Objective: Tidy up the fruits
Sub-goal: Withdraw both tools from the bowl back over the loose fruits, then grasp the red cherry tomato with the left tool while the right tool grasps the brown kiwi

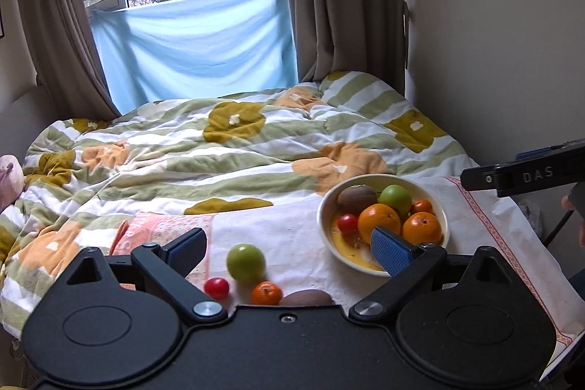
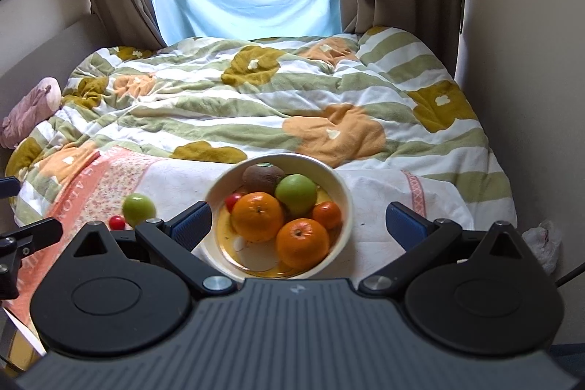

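Observation:
A cream bowl [image 1: 325, 207] [image 2: 343, 196] stands on a white cloth and holds a kiwi [image 2: 262, 178], a green apple [image 2: 296, 193], two oranges [image 2: 257, 216], a small mandarin [image 2: 327, 214] and a red tomato [image 2: 233, 201]. Loose on the cloth left of the bowl lie a green apple [image 1: 245, 262] [image 2: 138, 209], a red tomato [image 1: 216, 287] [image 2: 117, 222], a mandarin [image 1: 266, 293] and a kiwi [image 1: 306, 298]. My left gripper [image 1: 289, 249] is open above the loose fruit. My right gripper [image 2: 299, 224] is open, its fingers astride the bowl's near side.
The cloth [image 1: 292, 218] lies over a tray table at the foot of a bed with a flowered duvet [image 1: 219, 148]. A wall is close on the right. A white plastic bag [image 2: 544, 240] lies right of the table. A plush toy [image 2: 33, 105] sits at the left.

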